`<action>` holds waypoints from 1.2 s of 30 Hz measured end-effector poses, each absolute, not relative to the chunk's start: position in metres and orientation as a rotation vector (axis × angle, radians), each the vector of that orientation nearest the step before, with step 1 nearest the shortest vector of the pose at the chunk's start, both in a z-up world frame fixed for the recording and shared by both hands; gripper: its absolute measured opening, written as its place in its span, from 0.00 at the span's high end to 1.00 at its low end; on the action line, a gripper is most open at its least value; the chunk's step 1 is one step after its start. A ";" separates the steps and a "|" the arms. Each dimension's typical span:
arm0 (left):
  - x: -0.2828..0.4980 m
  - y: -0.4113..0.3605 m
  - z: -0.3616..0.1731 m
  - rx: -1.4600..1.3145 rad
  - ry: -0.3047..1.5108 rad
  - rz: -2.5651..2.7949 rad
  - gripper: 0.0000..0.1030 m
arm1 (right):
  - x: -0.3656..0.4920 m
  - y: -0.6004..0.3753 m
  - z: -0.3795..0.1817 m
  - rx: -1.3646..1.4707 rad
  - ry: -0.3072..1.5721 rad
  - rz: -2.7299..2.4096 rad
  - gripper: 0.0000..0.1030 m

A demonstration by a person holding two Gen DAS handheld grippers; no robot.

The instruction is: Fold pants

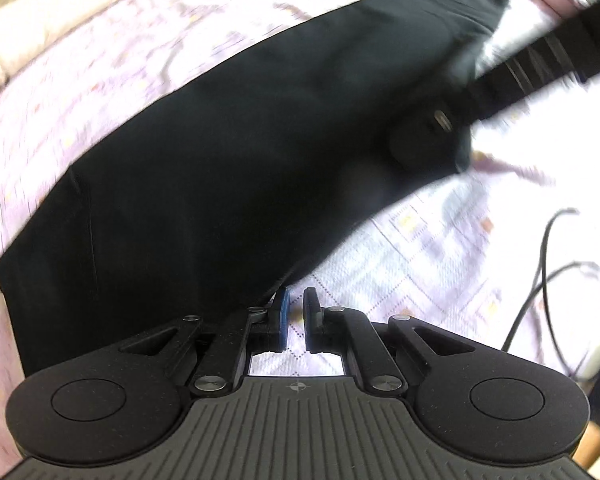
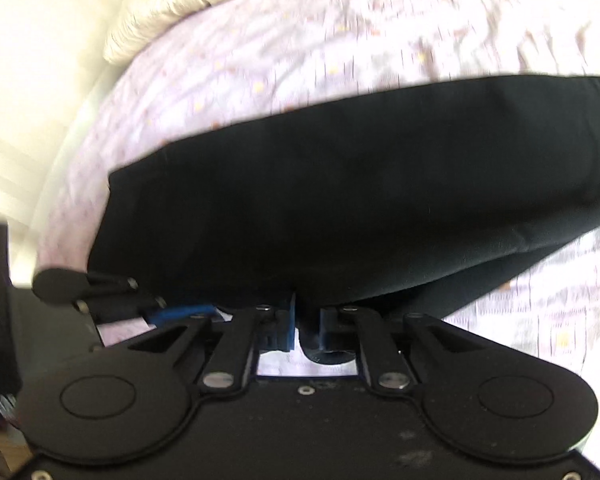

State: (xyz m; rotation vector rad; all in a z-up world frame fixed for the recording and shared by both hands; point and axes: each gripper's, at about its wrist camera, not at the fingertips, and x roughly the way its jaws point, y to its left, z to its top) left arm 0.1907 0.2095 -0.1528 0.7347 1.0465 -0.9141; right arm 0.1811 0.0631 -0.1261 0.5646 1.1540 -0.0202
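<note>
Left gripper: jaws nearly together, only a thin slit between the blue pads. It sits at the near edge of the pants, but bare sheet shows through the slit, so I can't tell if any cloth is pinched. Reads as shut with nothing clearly in it.

Right gripper: jaws closed down on a dark fold of the pants at their near edge; cloth bunches up between the blue pads. Looks like a real pinch, likely the grab point for lifting that edge over.

Both grippers point steeply down at the same long edge, left one just beside the right in the right wrist view. That fits taking one side at two points so the fold comes over straight.

Pants: black, laid flat and lengthwise across the bed, on a pale pink patterned sheet. A button shows near the far end in the left view, so that's the waist.

Black cable loops on the sheet to the right, clear of the cloth.

Both frames are motion-blurred.
</note>
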 end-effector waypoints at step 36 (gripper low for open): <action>0.162 0.215 -0.143 0.835 0.795 -0.888 0.87 | 0.186 0.045 -0.110 0.641 1.153 -0.024 0.89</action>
